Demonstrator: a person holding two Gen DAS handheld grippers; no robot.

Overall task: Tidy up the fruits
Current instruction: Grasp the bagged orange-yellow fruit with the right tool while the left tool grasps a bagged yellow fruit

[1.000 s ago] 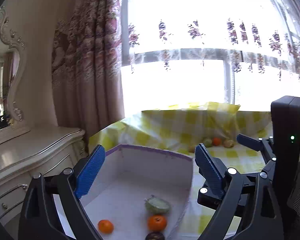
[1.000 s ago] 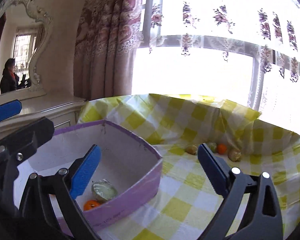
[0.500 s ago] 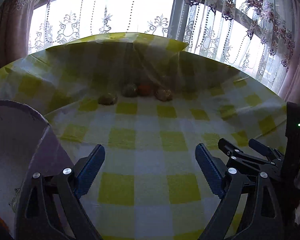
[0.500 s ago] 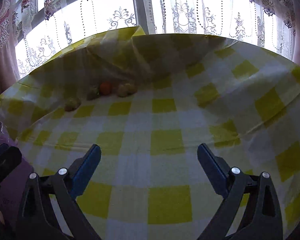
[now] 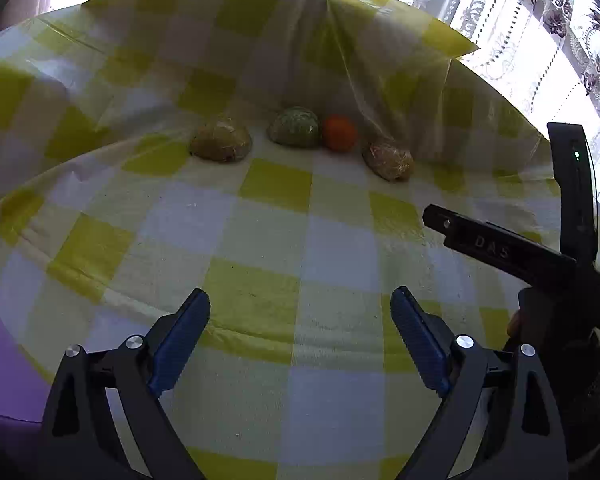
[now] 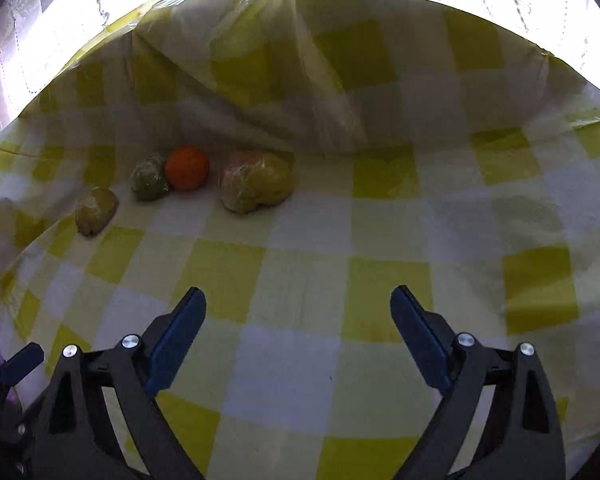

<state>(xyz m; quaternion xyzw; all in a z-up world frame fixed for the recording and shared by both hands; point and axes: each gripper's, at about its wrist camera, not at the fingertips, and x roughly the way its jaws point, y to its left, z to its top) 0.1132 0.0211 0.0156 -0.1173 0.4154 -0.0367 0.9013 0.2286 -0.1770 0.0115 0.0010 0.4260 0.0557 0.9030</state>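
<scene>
Closest to my two cameras, both claws hang over bare checked cloth with nothing between their blue pads. I see the left claw [image 5: 300,336] spread wide and touching nothing. I see the right claw [image 6: 298,336] also spread, its jaws closing a little at this moment, with only cloth under the gap. Through the left camera the right claw's black body shows at the right edge, just beside my left one.

Under them the yellow-and-white tablecloth [image 5: 260,280] covers the tabletop. A sliver of purple box [image 5: 4,364] shows at the lower left edge of the left view; I cannot tell what is in it from here.

Farther out, well apart from both claws, four fruits sit in a loose row where the cloth rises into a fold. I count one orange [image 5: 339,133] [image 6: 187,168], one green wrapped fruit [image 5: 295,127] [image 6: 149,181] touching the orange, and two yellowish wrapped fruits: the left one [image 5: 221,144] [image 6: 96,211] and the right one [image 5: 389,160] [image 6: 256,181]. All four rest on the cloth, outside any container.

Beyond the fold, bright window light comes through a lace curtain [image 5: 560,20].
</scene>
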